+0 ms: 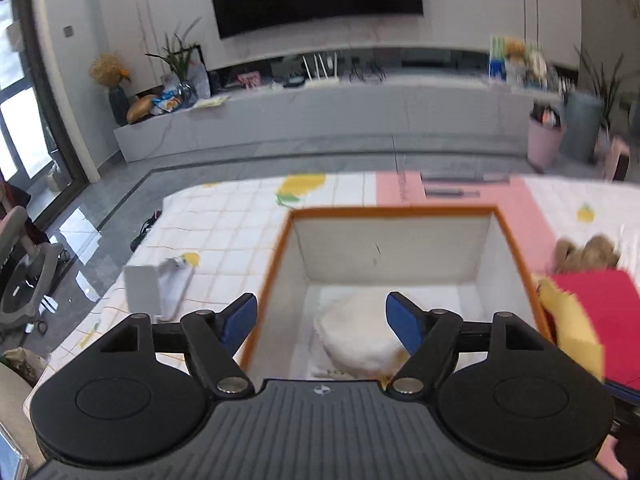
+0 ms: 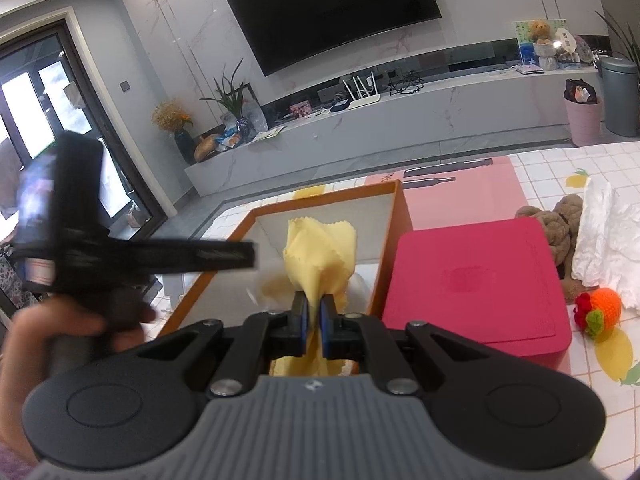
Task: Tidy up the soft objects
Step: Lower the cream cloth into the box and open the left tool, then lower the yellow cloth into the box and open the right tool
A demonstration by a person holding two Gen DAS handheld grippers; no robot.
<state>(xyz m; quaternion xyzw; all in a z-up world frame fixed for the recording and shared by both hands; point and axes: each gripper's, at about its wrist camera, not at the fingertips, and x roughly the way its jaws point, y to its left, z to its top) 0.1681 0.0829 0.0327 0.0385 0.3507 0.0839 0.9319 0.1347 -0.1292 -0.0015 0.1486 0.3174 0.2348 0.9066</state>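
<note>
The room is a living room with a pale marble wall, a large dark television (image 2: 334,10) on it and a long low grey shelf (image 2: 400,120) below, which carries plants, a router and small things. A dark glass door (image 2: 60,128) stands at the left, and the floor is shiny grey tile.

The counter (image 1: 224,232) has a white checked cloth with yellow lemon prints and a pink mat (image 2: 460,192) on it. An orange-edged box (image 1: 396,213) stands open on the counter, and a white soft thing (image 1: 356,336) lies on its bottom. Beside the box is a red lid (image 2: 476,284); a brown plush toy (image 2: 560,224), white cloth (image 2: 600,236) and a small orange knitted fruit (image 2: 602,308) lie further right.

The left gripper (image 1: 322,320) hangs over the box, its fingers wide and empty. The right gripper (image 2: 313,316) has its fingers narrow, pinching a yellow cloth (image 2: 320,252) above the box.
</note>
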